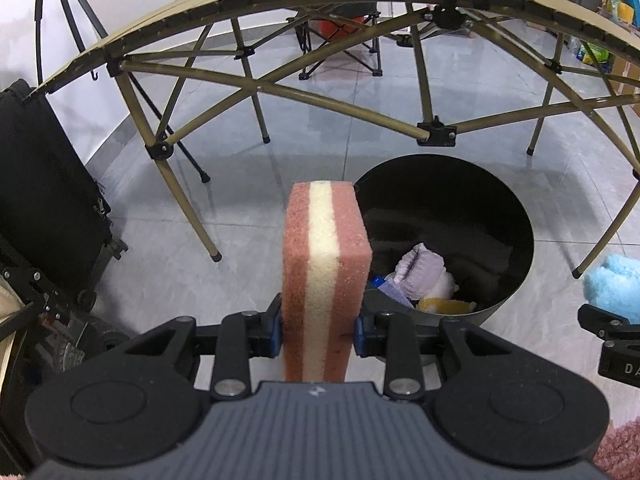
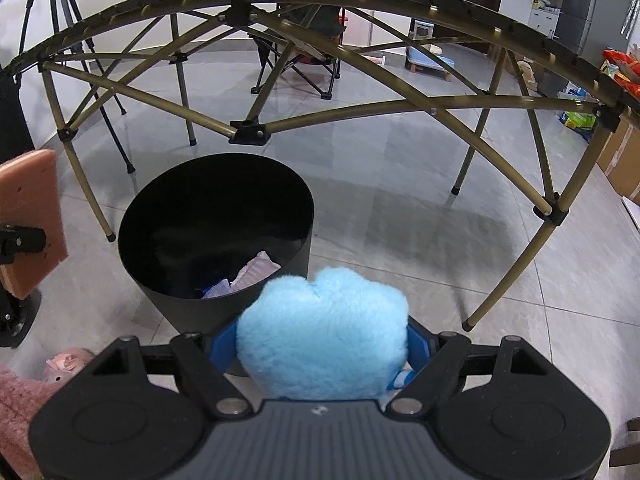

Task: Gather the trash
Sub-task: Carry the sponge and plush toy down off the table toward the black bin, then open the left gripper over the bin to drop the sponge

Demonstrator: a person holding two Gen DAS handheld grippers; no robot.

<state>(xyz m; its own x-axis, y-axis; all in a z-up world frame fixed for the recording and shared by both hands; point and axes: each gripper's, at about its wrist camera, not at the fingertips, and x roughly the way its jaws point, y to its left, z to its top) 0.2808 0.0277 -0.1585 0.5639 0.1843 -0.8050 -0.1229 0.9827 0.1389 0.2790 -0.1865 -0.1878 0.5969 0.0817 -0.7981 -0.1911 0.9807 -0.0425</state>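
My left gripper (image 1: 319, 330) is shut on a pink sponge with a cream stripe (image 1: 325, 264), held upright just left of a round black bin (image 1: 516, 280). The bin holds a lilac cloth (image 1: 420, 270), a yellow item and a blue scrap. My right gripper (image 2: 322, 346) is shut on a fluffy light blue plush (image 2: 324, 336), held just right of and above the bin's near rim (image 2: 160, 300). The sponge also shows at the left edge of the right wrist view (image 2: 32, 216). The plush also shows at the right edge of the left wrist view (image 1: 612, 284).
A folding table with an olive metal frame (image 1: 280, 92) spans over the grey tiled floor behind the bin. A folding chair (image 2: 300, 52) stands beyond it. A black case (image 1: 44, 200) and a tripod are at left. A pink fuzzy item (image 2: 24, 408) lies low at left.
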